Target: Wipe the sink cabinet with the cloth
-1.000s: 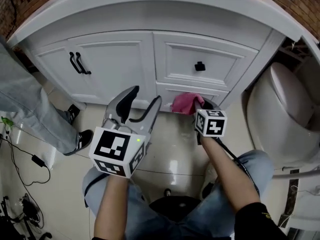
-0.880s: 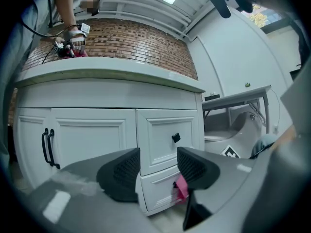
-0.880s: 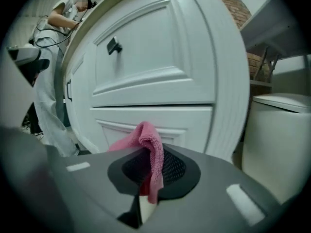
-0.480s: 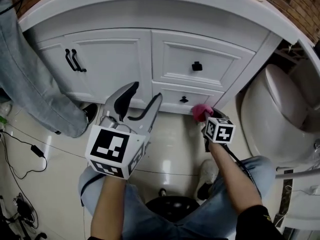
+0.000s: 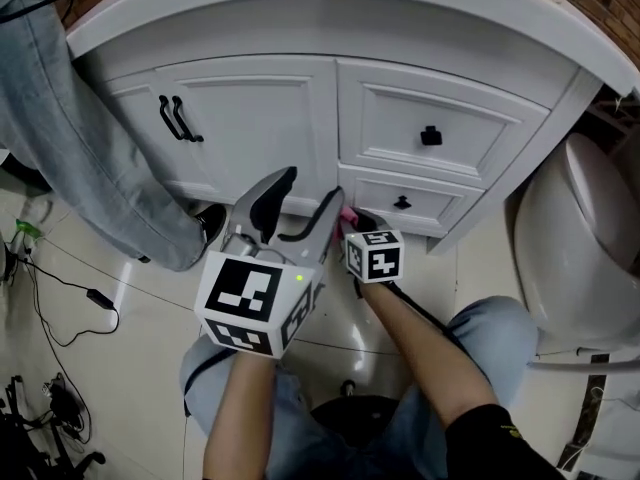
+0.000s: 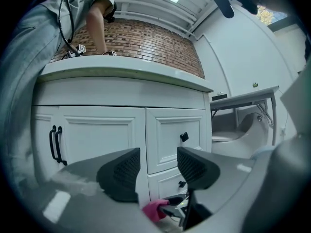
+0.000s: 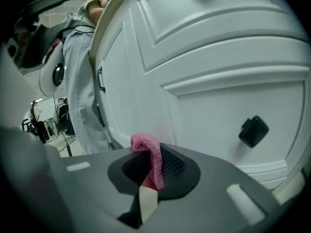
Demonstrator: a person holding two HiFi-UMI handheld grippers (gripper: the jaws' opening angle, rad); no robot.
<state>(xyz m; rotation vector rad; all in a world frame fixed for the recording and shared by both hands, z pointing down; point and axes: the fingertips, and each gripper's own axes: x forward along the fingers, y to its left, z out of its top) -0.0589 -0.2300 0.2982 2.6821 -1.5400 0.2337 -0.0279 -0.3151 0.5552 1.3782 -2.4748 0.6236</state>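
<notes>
Shifted left past the drawer knob (image 5: 402,203), right gripper (image 5: 352,218) clamps the cloth (image 7: 148,147) between its jaws, cabinet front (image 7: 218,57) just ahead; left gripper (image 6: 158,164) jaws stand apart, empty.

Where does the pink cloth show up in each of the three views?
Head view: pink cloth, a sliver at centre, just above the cube of the right gripper.
Left gripper view: bottom centre, below the open jaws of the left gripper.
Right gripper view: lower centre, pinched between the jaws.
Shared landmark: the lower drawer's black knob.

Left tongs (image 6: 156,168) gape empty; right tongs (image 7: 147,181) pinch the cloth (image 7: 153,153).
</notes>
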